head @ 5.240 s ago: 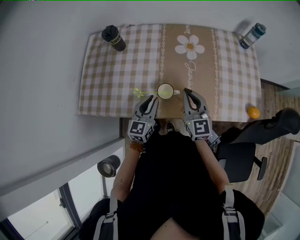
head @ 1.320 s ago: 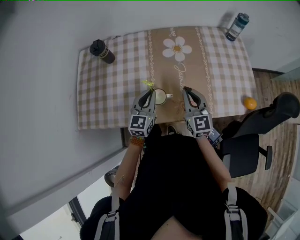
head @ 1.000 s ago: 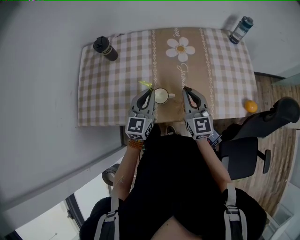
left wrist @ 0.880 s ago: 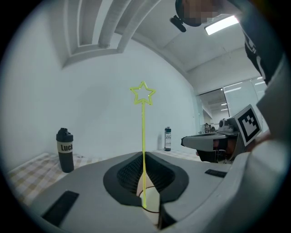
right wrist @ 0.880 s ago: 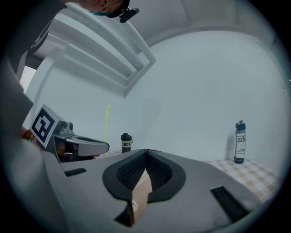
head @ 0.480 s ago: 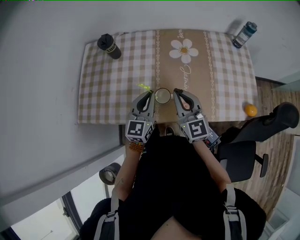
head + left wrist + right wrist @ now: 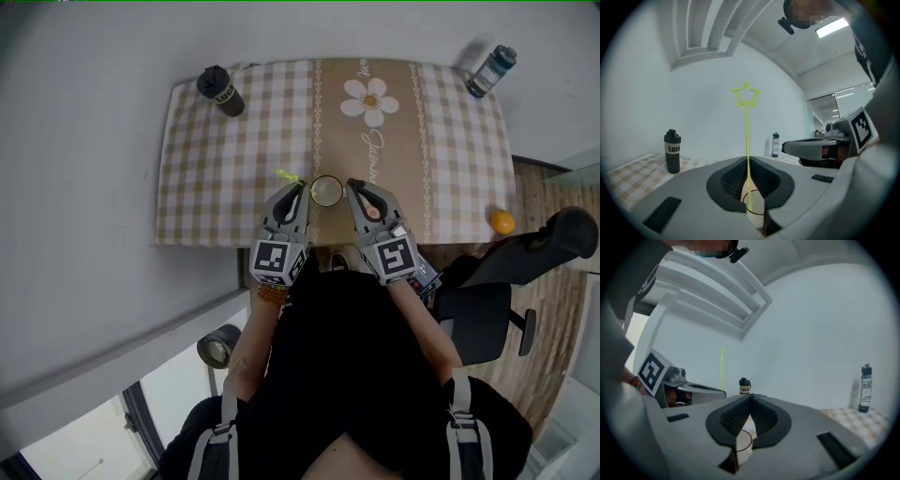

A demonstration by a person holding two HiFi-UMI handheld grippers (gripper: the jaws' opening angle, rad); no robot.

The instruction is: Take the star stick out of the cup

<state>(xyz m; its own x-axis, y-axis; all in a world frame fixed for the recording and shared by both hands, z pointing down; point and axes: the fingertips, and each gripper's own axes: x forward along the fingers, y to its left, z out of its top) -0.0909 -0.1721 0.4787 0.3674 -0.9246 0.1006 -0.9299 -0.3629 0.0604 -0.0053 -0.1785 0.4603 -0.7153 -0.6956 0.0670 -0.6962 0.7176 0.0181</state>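
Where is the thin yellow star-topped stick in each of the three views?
Head view: thin yellow star stick just left of the white cup.
Left gripper view: stick dead centre, upright.
Right gripper view: stick, faint, left of centre.
Shared landmark: black bottle, in all three.

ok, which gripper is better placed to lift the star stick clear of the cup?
Left. The left gripper is shut on the star stick, which stands upright between its pads. The right gripper sits at the cup with no stick between its jaws.

Yellow-green star stick [image 7: 746, 95], cream cup [image 7: 326, 191], beige-and-white checked tablecloth [image 7: 234, 150] (white daisy [image 7: 372, 97] on its tan stripe), black bottle [image 7: 220, 90]
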